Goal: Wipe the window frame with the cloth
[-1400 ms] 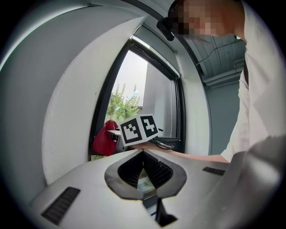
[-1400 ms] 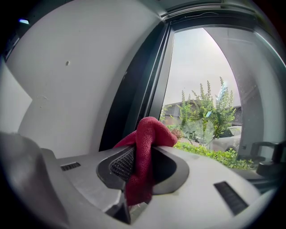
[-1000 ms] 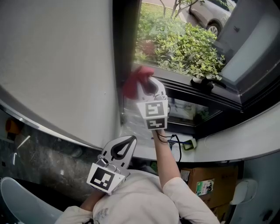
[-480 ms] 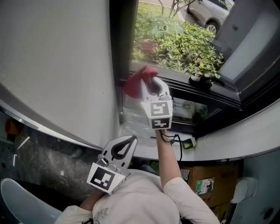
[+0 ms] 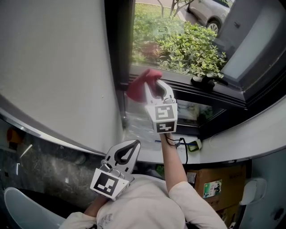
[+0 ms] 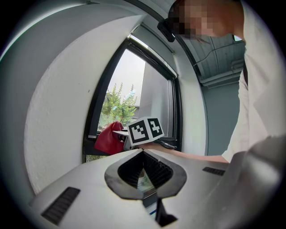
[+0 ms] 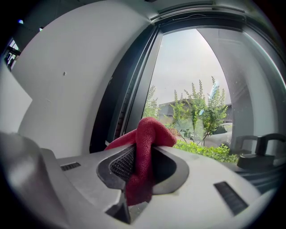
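Note:
A red cloth (image 5: 139, 82) (image 7: 144, 147) (image 6: 108, 139) is bunched in my right gripper (image 5: 151, 82) (image 7: 142, 134), whose jaws are shut on it. The cloth sits at the lower left corner of the dark window frame (image 5: 119, 58) (image 7: 129, 89), against the bottom rail (image 5: 201, 91). Whether it presses on the frame I cannot tell. My left gripper (image 5: 130, 146) (image 6: 144, 154) hangs low near the person's chest, away from the window, jaws shut with nothing between them.
A white wall (image 5: 58, 67) lies left of the frame. A dark handle (image 5: 206, 80) (image 7: 257, 154) sits on the rail to the right. Green bushes (image 5: 187, 44) and a car (image 5: 210, 13) show outside. Below are a white sill (image 5: 232, 145), a cable (image 5: 178, 145) and a cardboard box (image 5: 210, 183).
My right gripper with the cloth has drifted slightly right along the bottom rail. The left gripper has stayed put.

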